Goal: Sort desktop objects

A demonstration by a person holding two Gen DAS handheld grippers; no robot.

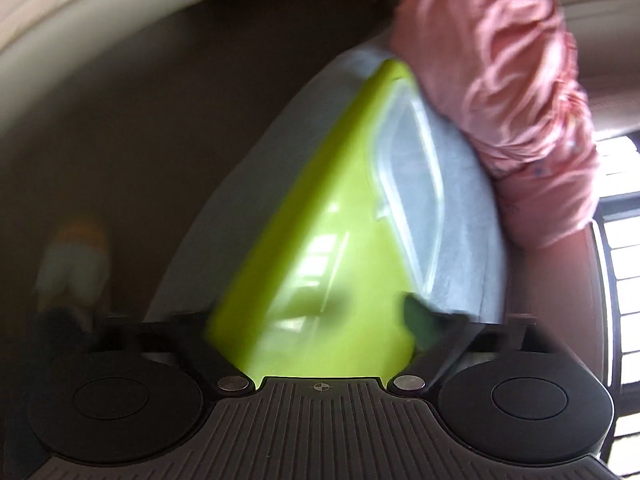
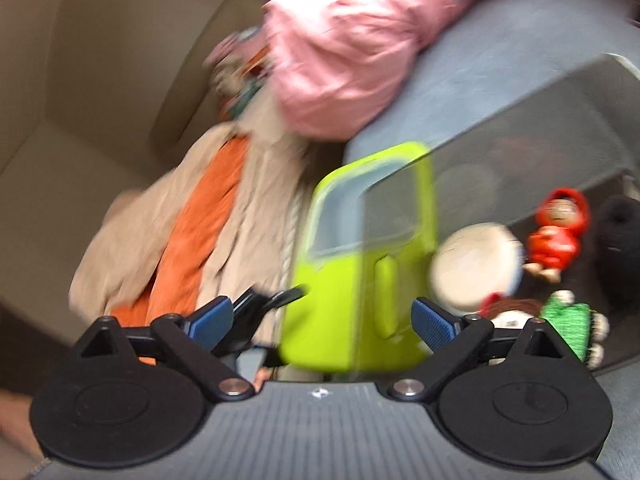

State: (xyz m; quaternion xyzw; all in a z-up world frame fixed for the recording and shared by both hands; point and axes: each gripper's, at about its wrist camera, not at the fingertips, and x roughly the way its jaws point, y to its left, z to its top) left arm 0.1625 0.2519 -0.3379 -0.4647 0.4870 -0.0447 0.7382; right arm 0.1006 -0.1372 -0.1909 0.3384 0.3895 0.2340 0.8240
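A lime-green box lid with a clear window [image 1: 320, 216] fills the left wrist view, blurred and tilted on edge above the grey tabletop [image 1: 464, 208]. My left gripper [image 1: 320, 344] is shut on its near edge. In the right wrist view the same green lid [image 2: 360, 272] stands between my right gripper's blue-padded fingers [image 2: 434, 322], which are spread wide and touch nothing. My right gripper [image 2: 320, 320] is open. A clear box [image 2: 540, 184] to the right holds small toys, among them a red figure [image 2: 556, 232], a green knitted doll [image 2: 568, 320] and a white round toy [image 2: 476, 264].
A pink garment [image 2: 352, 52] lies on the grey table's far edge, also in the left wrist view [image 1: 500, 80]. Beige and orange cloth [image 2: 192, 232] hangs off to the left. A black plush [image 2: 620, 232] sits at the right edge. Beige floor [image 2: 80, 80] lies beyond.
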